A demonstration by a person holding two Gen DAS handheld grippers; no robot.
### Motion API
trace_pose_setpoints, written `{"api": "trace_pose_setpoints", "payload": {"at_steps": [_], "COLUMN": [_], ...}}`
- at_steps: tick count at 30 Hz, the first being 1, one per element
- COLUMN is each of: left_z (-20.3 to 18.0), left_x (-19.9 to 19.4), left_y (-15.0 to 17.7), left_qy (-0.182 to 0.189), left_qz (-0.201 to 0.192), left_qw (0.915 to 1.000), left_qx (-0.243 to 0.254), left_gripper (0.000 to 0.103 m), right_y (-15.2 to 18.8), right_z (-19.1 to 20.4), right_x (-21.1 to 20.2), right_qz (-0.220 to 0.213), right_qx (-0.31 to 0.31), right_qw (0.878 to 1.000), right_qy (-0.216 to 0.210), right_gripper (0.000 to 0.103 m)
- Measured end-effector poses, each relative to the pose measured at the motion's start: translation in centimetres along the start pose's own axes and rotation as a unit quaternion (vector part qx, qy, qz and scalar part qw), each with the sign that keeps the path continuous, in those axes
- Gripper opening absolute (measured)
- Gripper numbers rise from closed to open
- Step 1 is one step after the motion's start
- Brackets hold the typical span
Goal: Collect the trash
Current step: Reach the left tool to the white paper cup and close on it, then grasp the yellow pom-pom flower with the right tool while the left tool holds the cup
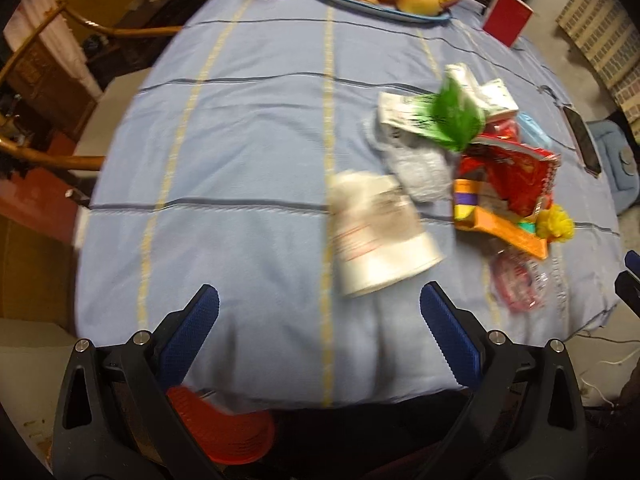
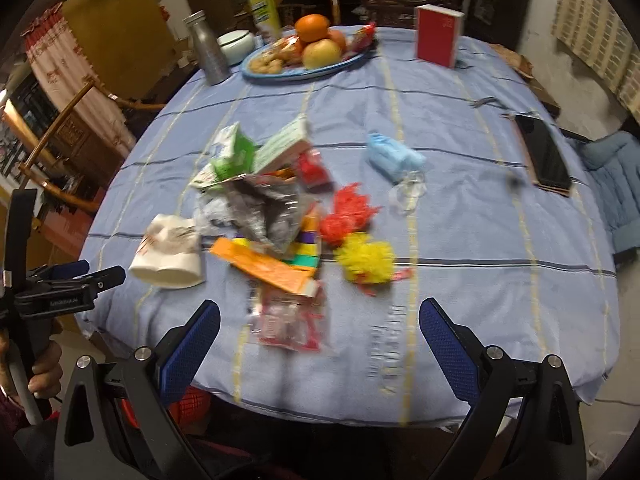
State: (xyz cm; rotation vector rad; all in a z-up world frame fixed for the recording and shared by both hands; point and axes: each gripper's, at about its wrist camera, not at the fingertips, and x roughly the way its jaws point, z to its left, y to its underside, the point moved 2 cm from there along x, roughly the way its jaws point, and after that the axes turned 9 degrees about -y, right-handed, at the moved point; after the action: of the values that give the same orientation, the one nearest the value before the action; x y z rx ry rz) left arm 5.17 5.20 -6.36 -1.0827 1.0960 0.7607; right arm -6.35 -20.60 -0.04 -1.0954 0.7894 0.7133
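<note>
Two grippers hover over the near edge of the bench [image 1: 248, 128], jaws wide apart and empty. The trash heap [image 2: 272, 208] lies ahead. The crushed paper cup [image 1: 380, 236], long axis running away, sits just ahead-right of the left gripper [image 1: 320, 312], the nearer one; the right gripper [image 2: 320, 320] faces a clear wrapper [image 2: 288, 320].

A crushed white paper cup [image 2: 168, 254] lies on its side at the left of the litter. Beside it are heaped a green-and-white carton [image 2: 234, 152], a silvery wrapper [image 2: 264, 208] and an orange packet [image 2: 264, 266]. A clear red-printed bag [image 2: 290, 322] lies nearest the edge, red [image 2: 348, 214] and yellow [image 2: 366, 258] tufts just right, a blue mask [image 2: 392, 158] apart.
</note>
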Motion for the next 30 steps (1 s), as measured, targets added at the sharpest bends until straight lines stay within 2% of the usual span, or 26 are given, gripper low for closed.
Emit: {"api": "trace_pose_setpoints", "payload": {"at_steps": [3, 6, 9, 13, 19, 22, 25, 30], "left_z": [-1.6, -2.4, -3.2, -3.7, -2.8, -2.0, -1.6, -0.9], "left_x": [1.4, 3.7, 5.3, 6.8, 8.1, 7.6, 6.6, 5.9], "left_y": [-1.0, -1.6, -1.7, -1.9, -2.0, -2.0, -2.1, -1.6], "left_qy": [0.009, 0.016, -0.012, -0.017, -0.048, -0.050, -0.040, -0.019], "left_qz": [0.007, 0.038, 0.051, 0.066, 0.072, 0.052, 0.026, 0.012], "left_qw": [0.9999, 0.9991, 0.9986, 0.9976, 0.9959, 0.9964, 0.9978, 0.9981], "left_qx": [0.004, -0.011, -0.003, -0.009, -0.026, -0.045, -0.045, -0.057], "left_gripper": [0.096, 0.096, 0.096, 0.096, 0.096, 0.096, 0.082, 0.080], "right_y": [-0.3, -0.1, -0.2, -0.3, -0.5, -0.6, -0.7, -0.7], "right_z": [-2.3, -3.8, -5.1, -6.1, -6.6, -6.5, -6.5, -6.5], "right_x": [-0.8, -1.4, -1.7, -1.6, -0.8, -0.4, -0.1, 0.9], "right_qz": [-0.009, -0.014, -0.014, -0.010, 0.004, 0.011, 0.016, 0.027], "right_qx": [0.024, 0.033, 0.041, 0.043, 0.041, 0.035, 0.032, 0.034], "right_qw": [1.000, 0.999, 0.999, 0.999, 0.999, 0.999, 0.999, 0.999], "right_qy": [0.011, 0.021, 0.027, 0.031, 0.023, 0.017, 0.007, -0.024], "right_gripper": [0.097, 0.097, 0.097, 0.097, 0.097, 0.097, 0.097, 0.097]}}
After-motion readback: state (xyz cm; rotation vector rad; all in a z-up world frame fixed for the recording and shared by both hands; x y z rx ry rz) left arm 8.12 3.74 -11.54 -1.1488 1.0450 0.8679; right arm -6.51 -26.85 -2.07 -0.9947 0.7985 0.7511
